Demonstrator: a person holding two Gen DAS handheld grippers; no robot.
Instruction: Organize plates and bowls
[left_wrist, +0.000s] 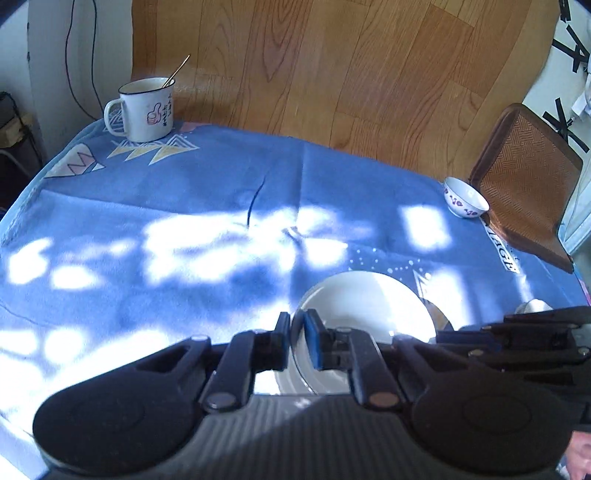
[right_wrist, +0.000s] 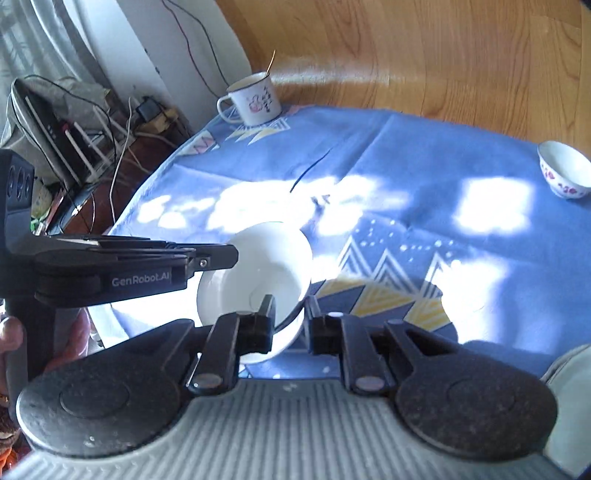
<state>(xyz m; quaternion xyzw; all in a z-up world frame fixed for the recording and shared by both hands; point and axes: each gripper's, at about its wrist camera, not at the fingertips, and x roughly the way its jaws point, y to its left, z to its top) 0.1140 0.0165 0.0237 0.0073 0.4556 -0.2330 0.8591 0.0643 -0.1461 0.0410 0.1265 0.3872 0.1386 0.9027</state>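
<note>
Sun-dappled blue cloth (left_wrist: 155, 206) covers the table, with wood-grain flooring (left_wrist: 332, 66) behind it and a brown woven cushion (left_wrist: 524, 177) at the far right edge. White mug (left_wrist: 142, 109) with a thumbs-up print stands at the far left corner of the cloth, a thin metal handle sticking out of it. Small bowl (left_wrist: 466, 201) with purple flowers sits at the far right, just beside the cushion; the right wrist view shows it too, well apart from everything else.

Left gripper (left_wrist: 295, 332) has its two pads pinched on the rim of a white plate (left_wrist: 365, 306), one pad outside the rim and the blue pad inside, so the jaws are nearly closed with only the rim between them. The plate shows tilted in the right wrist view, its near edge low.

Right gripper (right_wrist: 290, 314) stands only a little apart, its fingers straddling the rim of a white bowl (right_wrist: 258, 266), one finger inside and one outside. The bowl is tipped, its mouth turned toward the camera. The left gripper reaches in from the left of that view beside the bowl, a hand (right_wrist: 11, 336) gripping its handle.

Cables and clutter (right_wrist: 92, 140) lie on the floor left of the table.
</note>
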